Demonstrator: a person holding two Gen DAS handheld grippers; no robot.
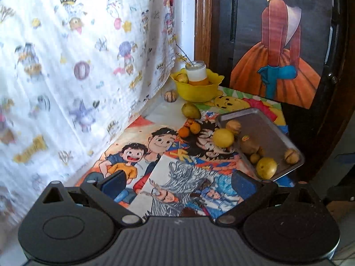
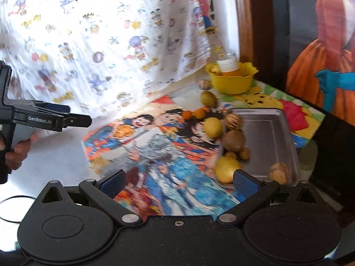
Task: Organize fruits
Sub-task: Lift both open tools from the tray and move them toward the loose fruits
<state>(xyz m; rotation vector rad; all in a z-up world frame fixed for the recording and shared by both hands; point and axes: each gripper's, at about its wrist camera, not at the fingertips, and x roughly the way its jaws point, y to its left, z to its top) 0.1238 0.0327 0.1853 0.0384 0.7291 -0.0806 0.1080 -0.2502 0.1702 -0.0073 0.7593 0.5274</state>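
Note:
A metal tray [image 1: 268, 130] lies at the right of the cartoon mat [image 1: 142, 155] and holds several fruits, among them a yellow fruit [image 1: 266, 168] and a brown kiwi [image 1: 249, 145]. Another yellow fruit [image 1: 223, 137] sits at its left rim. Two small oranges [image 1: 189, 129], a green fruit [image 1: 190, 110] and a striped fruit [image 1: 170, 95] lie on the mat and table. A yellow bowl [image 1: 197, 90] at the back holds a jar [image 1: 197, 73] and a fruit. My left gripper [image 1: 177, 184] is open and empty above the mat. My right gripper [image 2: 179, 184] is open and empty near the tray [image 2: 270, 137].
A white printed cloth [image 1: 77, 55] hangs along the left. A dark painted panel [image 1: 277, 44] and a wooden frame [image 1: 202, 22] stand behind the bowl. The left gripper [image 2: 73, 119] shows at the left of the right wrist view, held in a hand.

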